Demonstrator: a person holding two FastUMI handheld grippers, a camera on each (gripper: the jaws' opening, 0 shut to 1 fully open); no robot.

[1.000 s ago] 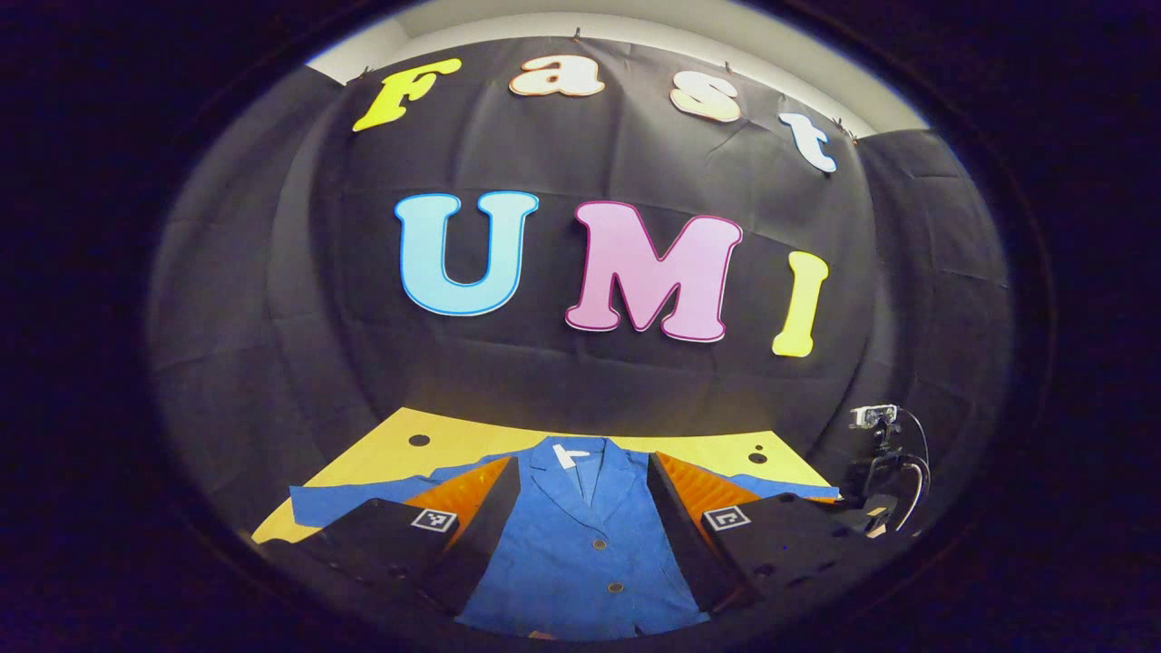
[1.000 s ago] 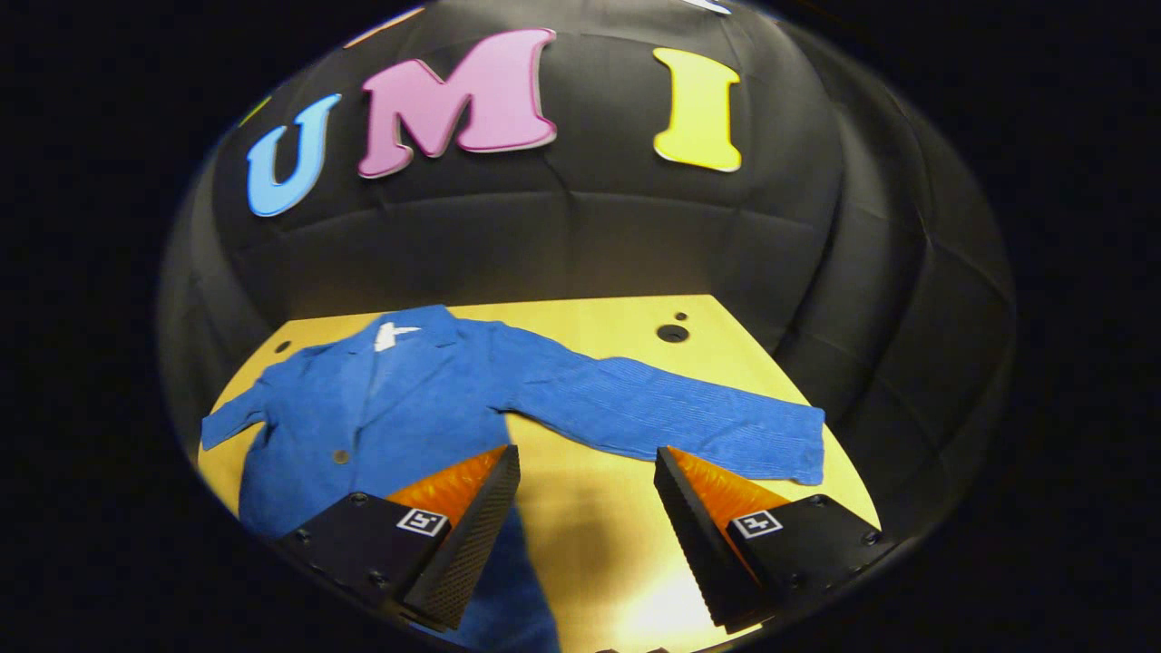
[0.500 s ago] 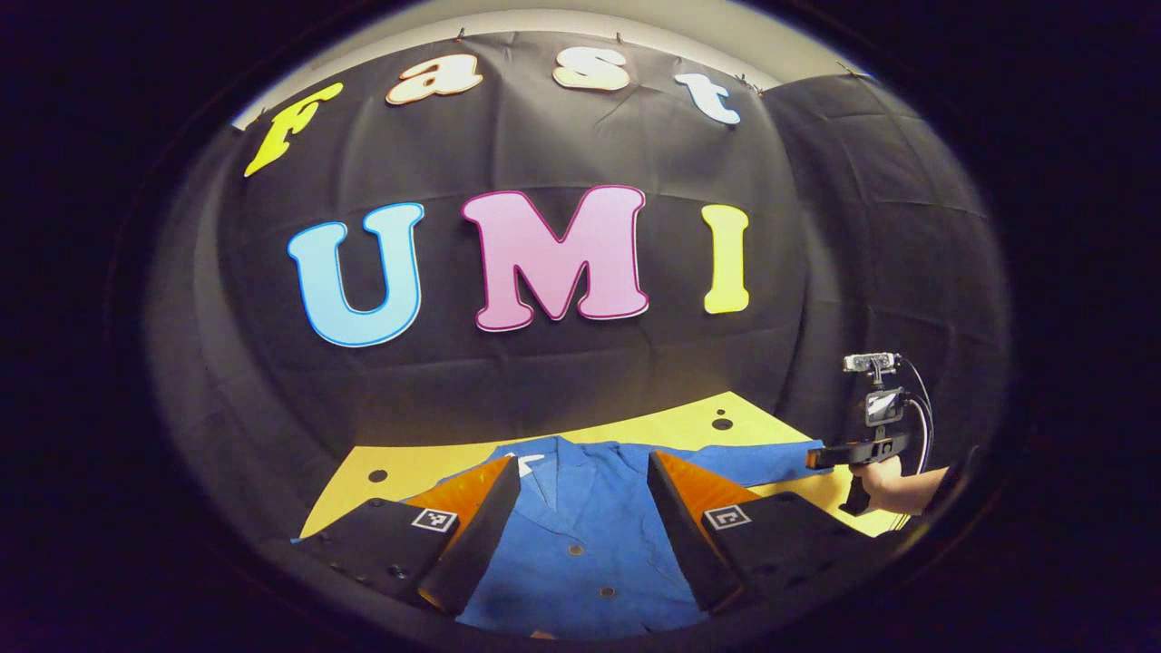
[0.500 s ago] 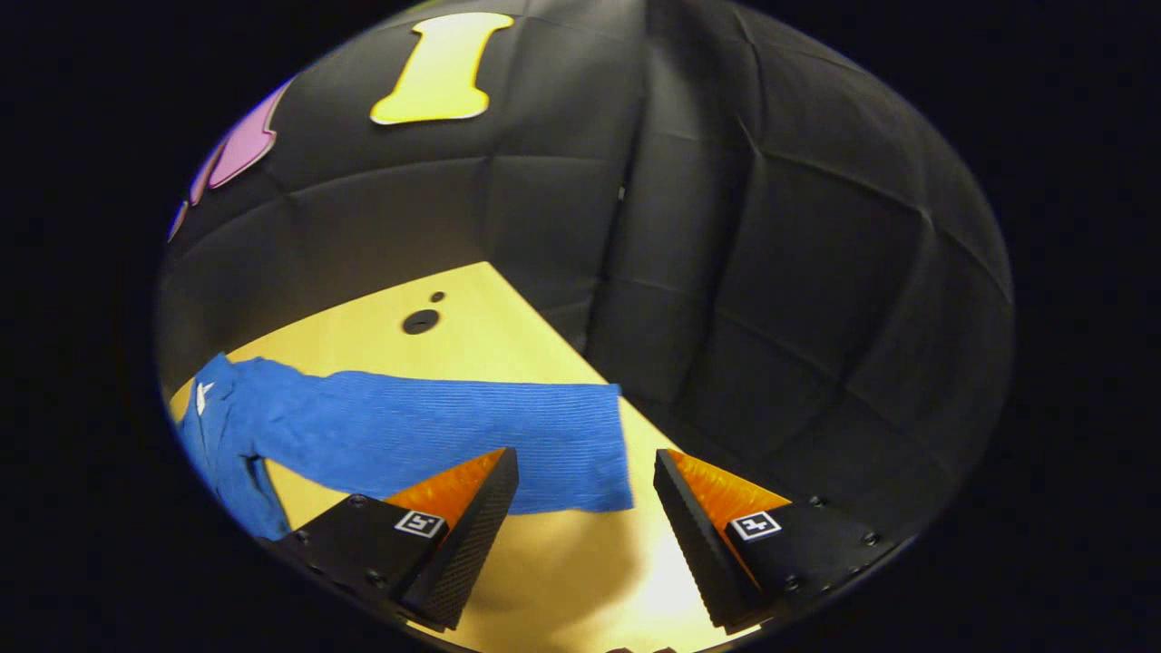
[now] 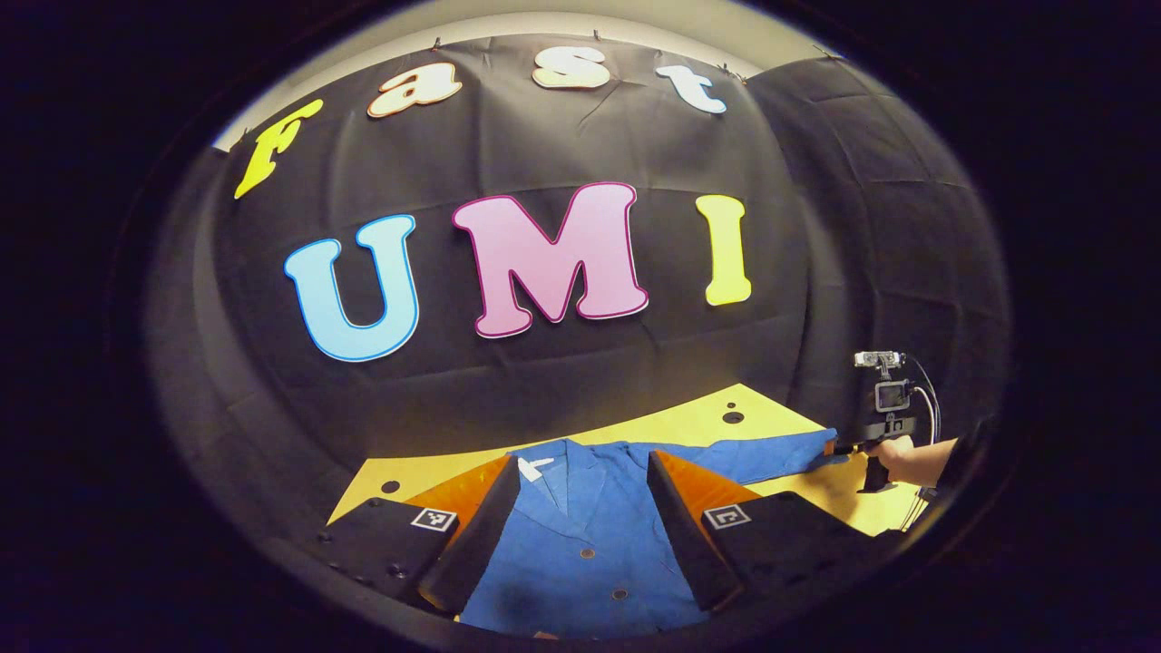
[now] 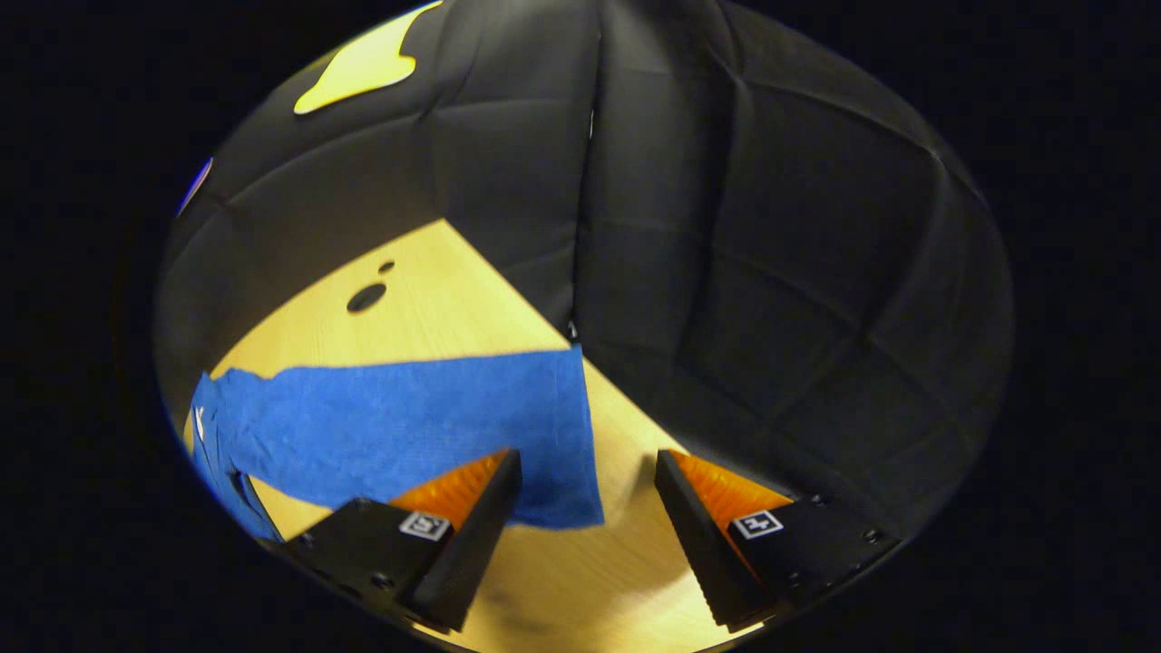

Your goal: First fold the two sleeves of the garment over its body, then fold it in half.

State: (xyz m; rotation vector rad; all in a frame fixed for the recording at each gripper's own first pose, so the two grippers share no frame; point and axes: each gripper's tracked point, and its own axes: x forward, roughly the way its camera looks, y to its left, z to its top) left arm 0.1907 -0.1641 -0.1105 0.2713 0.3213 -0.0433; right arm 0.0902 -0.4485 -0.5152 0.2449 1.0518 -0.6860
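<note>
A blue buttoned jacket (image 5: 580,535) lies flat on the yellow table (image 5: 689,422), collar toward the wall. My left gripper (image 5: 580,494) hovers open above the jacket's chest, nothing between its fingers. One sleeve (image 5: 771,453) stretches out to the right, where the right gripper (image 5: 839,449) is at the cuff, held by a hand (image 5: 907,458). In the right gripper view the sleeve (image 6: 399,426) lies spread across the table (image 6: 435,299), and its cuff end (image 6: 567,453) sits between the fingers of my open right gripper (image 6: 585,490), close to the left finger.
The black cloth wall (image 6: 726,272) closes in right behind the table's far edge and corner. Two round holes (image 6: 366,297) mark the tabletop beyond the sleeve. Bare tabletop (image 6: 580,580) shows in front of the cuff.
The right gripper has swung right along the sleeve and come down to the cuff, which now lies between its fingers. The left gripper has shifted slightly over the jacket's chest.
</note>
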